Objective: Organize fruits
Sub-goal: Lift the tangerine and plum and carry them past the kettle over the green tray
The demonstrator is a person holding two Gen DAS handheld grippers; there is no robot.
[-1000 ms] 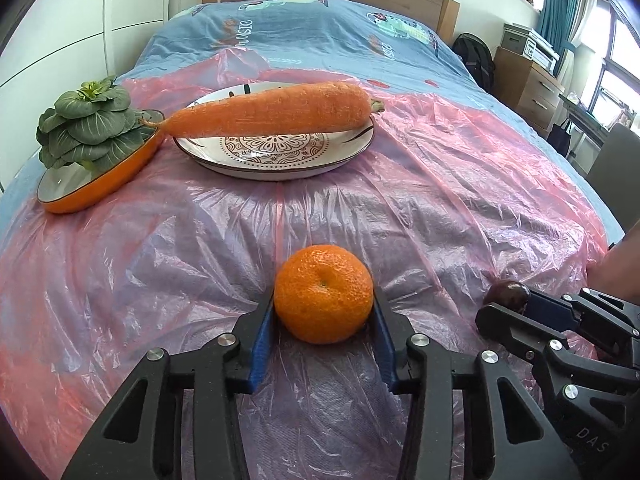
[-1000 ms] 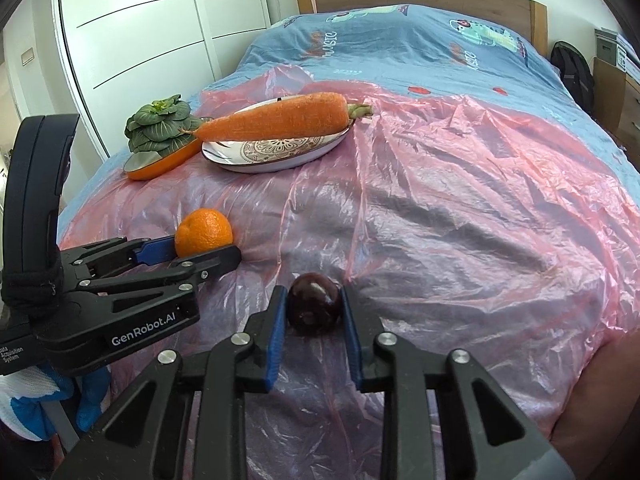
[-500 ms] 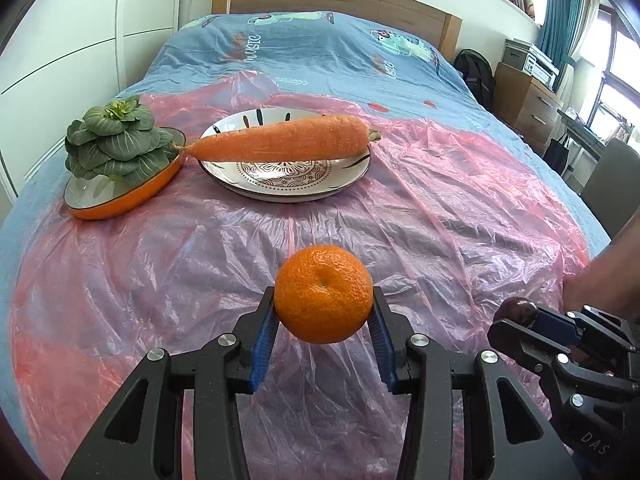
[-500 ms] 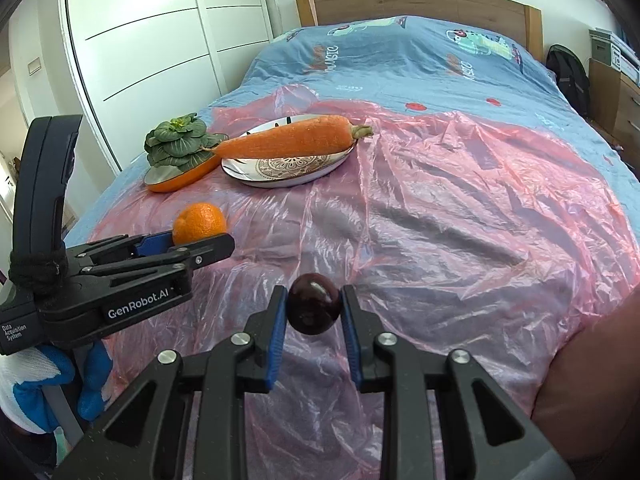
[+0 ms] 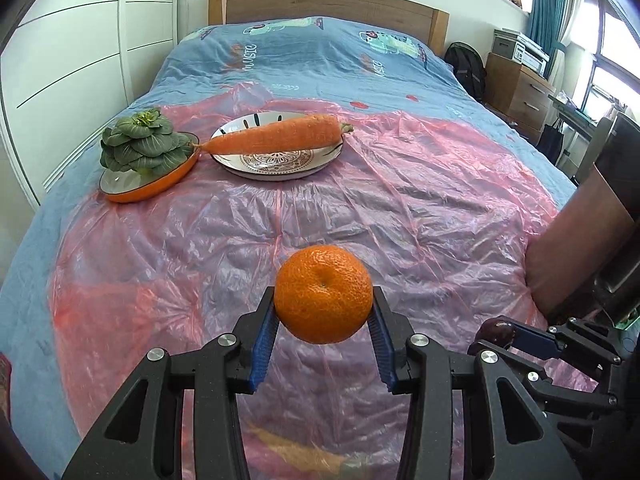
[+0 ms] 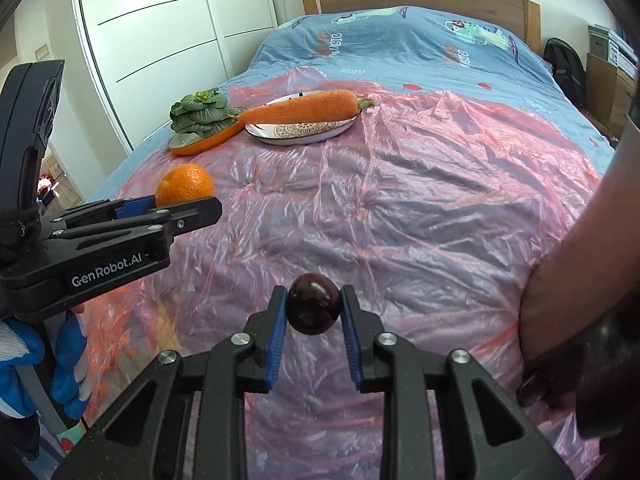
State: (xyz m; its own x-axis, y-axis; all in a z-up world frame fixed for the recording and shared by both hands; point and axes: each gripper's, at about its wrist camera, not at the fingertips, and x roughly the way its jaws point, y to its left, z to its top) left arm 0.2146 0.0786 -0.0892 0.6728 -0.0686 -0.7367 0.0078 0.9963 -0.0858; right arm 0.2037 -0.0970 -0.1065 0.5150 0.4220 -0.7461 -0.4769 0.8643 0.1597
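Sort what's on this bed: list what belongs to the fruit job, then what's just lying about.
Fruit job:
- orange, gripped by the left gripper
- dark plum, gripped by the right gripper

Lying about:
- carrot across the patterned plate
- leafy greens in the orange dish
- pink plastic sheet

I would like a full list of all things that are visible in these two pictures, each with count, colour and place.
mandarin: 1, orange, held above the sheet in the left tool
plum: 1, dark purple, held in the right tool
carrot: 1, orange, lying across the patterned plate
patterned plate: 1, white, far part of the sheet
leafy vegetable: 1, green, in the orange dish
orange dish: 1, orange outside, left of the plate
plastic sheet: 1, pink, spread over the bed
bed cover: 1, blue
backpack: 1, black, right of the bed
left tool: 1, black with blue pads, shut on the mandarin
right tool: 1, black with blue pads, shut on the plum
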